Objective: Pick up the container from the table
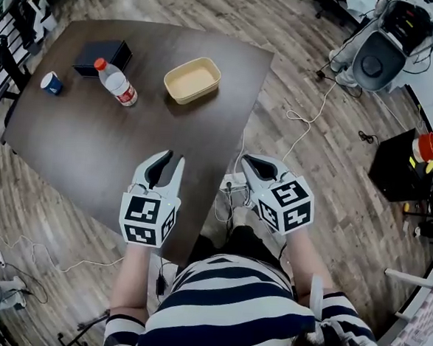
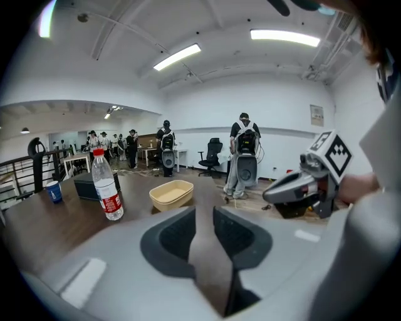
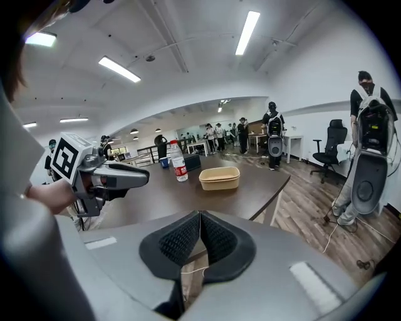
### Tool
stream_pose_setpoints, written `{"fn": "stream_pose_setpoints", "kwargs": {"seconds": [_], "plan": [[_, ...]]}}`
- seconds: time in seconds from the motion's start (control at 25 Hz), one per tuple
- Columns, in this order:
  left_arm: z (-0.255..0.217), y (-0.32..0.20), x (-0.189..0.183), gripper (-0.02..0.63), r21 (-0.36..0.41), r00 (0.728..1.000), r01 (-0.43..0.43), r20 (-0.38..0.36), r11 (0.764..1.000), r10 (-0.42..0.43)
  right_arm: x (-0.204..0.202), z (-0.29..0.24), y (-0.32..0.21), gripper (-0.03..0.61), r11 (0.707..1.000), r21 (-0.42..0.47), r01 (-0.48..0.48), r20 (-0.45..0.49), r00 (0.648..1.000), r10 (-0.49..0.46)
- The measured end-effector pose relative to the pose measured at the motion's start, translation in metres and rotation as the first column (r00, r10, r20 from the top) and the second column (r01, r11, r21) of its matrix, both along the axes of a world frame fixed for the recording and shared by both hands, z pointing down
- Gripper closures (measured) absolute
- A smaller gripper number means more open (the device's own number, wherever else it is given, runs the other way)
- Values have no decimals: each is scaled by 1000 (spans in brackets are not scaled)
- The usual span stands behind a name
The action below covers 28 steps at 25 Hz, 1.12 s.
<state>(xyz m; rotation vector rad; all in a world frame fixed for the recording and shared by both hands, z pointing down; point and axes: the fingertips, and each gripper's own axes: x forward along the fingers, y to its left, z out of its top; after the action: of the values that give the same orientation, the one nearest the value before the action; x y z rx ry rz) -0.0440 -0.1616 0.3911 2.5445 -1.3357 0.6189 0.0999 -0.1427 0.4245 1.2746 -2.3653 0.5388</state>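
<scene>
Noting the tan container [image 1: 192, 79] far across the surface [image 1: 93, 141], well apart from both tongs, we should first part the clenched, empty right tongs [image 1: 252, 162] (left tongs [image 1: 168, 161] stand slightly released, empty), then reach and pinch one rim wall squarely.

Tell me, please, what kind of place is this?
Probably a large open office or lab: people wearing backpack rigs stand in the background, an office chair sits by the wall, and cables trail across the wooden floor.
</scene>
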Motion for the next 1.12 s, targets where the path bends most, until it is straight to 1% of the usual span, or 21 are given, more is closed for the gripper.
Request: {"fn": "stream_pose_setpoints", "kwargs": {"seconds": [0.16, 0.4, 0.52, 0.76, 0.92, 1.0, 1.12], "plan": [[1, -29, 11, 614, 21, 998, 6, 60, 1000, -8, 4, 10, -22, 577, 998, -27, 48, 1, 999, -48], [9, -72, 26, 614, 38, 994, 32, 108, 999, -36, 12, 24, -54, 577, 992, -61, 114, 15, 993, -114], [15, -94, 35, 614, 43, 989, 32, 144, 999, -38, 17, 32, -68, 577, 987, -78, 140, 24, 990, -138], [40, -137, 43, 614, 20, 966, -8, 257, 1000, 3, 26, 51, -92, 577, 978, -110, 176, 31, 984, -173], [58, -157, 44, 614, 3, 941, -28, 338, 1000, 26, 28, 61, -106, 577, 972, -132, 193, 41, 981, -189], [69, -164, 43, 614, -7, 933, -26, 360, 1000, 27, 28, 66, -112, 577, 969, -139, 204, 48, 979, -200], [81, -173, 42, 614, -12, 928, -9, 373, 1000, 13, 25, 72, -119, 577, 965, -142, 221, 58, 975, -214]]}}
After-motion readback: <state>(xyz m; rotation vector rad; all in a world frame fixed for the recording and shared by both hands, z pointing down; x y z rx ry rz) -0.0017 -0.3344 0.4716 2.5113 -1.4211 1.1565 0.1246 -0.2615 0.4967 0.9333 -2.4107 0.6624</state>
